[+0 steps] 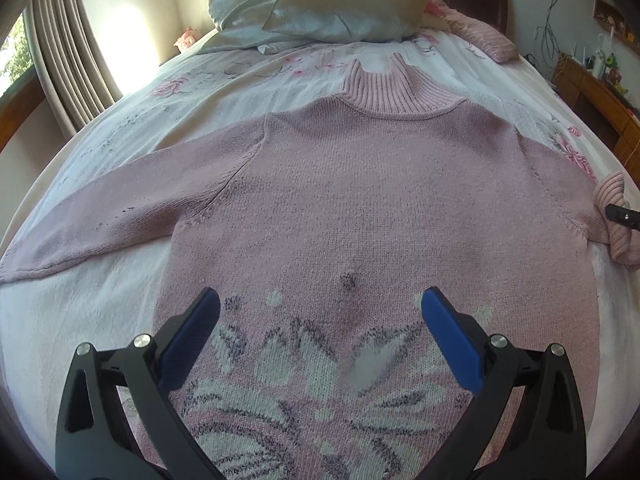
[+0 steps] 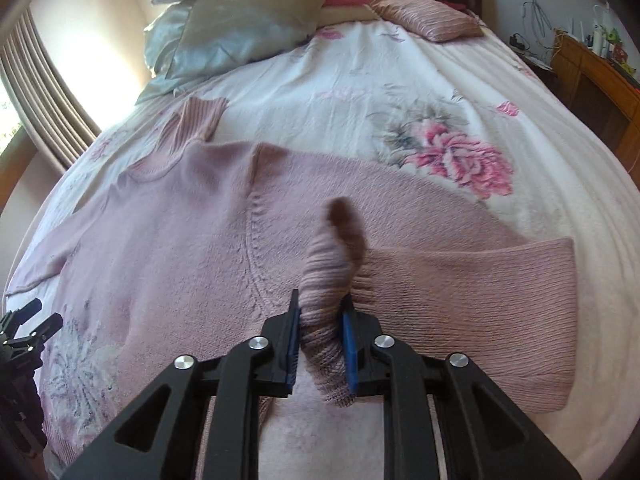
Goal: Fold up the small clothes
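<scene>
A pink knitted sweater [image 1: 360, 184] with a white flower pattern lies flat on the bed, ribbed collar [image 1: 384, 88] pointing to the pillows. Its left sleeve [image 1: 100, 216] stretches out sideways. My left gripper [image 1: 320, 296] hovers open over the flowered lower body, with nothing between its blue pads. My right gripper [image 2: 321, 300] is shut on the ribbed cuff [image 2: 328, 264] of the other sleeve, which is lifted and bent back over the sleeve [image 2: 480, 280]. In the left wrist view that cuff [image 1: 612, 188] and the right gripper's tip [image 1: 620, 216] show at the right edge.
The bed has a white floral bedspread [image 2: 440, 92]. Silvery pillows [image 1: 320, 4] and a pink striped cushion [image 2: 424, 12] lie at the head. A wooden dresser [image 1: 596, 96] stands to the right and curtains [image 1: 68, 48] hang to the left.
</scene>
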`<state>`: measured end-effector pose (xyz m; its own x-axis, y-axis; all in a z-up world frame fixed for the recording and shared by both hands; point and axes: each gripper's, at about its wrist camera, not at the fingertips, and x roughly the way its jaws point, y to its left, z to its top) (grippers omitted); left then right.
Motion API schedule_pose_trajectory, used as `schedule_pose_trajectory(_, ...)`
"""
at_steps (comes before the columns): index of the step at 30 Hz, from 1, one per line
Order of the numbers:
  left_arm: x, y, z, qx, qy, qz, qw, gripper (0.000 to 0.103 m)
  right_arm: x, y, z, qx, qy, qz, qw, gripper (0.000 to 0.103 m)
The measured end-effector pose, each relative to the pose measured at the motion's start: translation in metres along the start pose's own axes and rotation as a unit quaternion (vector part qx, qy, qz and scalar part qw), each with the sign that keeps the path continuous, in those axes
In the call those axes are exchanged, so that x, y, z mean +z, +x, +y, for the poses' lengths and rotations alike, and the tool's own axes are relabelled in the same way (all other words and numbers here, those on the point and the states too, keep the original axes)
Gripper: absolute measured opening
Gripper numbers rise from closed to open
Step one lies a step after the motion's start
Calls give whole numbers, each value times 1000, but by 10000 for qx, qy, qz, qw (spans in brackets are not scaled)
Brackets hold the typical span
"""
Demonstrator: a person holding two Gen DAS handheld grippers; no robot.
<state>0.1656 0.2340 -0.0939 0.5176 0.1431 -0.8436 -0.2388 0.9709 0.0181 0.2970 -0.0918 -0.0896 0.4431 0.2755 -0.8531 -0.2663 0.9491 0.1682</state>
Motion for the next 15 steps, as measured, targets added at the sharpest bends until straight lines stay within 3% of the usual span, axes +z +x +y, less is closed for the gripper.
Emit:
schedule_pose_trajectory(2,0,0,-5,-56,56,22,10000,100,-6,5,7,248,-35,60,9997,32)
schedule_pose_trajectory(4,0,0,-14,-114,141,21,9998,100,-14,-2,9,720,41,-10,9974,32)
schedule_pose_trajectory(6,1,-1,-25,-234,228,28,9995,100,-22,-15,7,857,81,-122,9962,32)
schedule_pose_trajectory(11,7,-2,-71,-922,418,209,9946,100,-53,-48,-24,183,263,-300,9990,32)
schedule_pose_trajectory(15,15,8,-128,-1657,584,517,9831,100,-88,-66,-61,100,645,-307,9974,32)
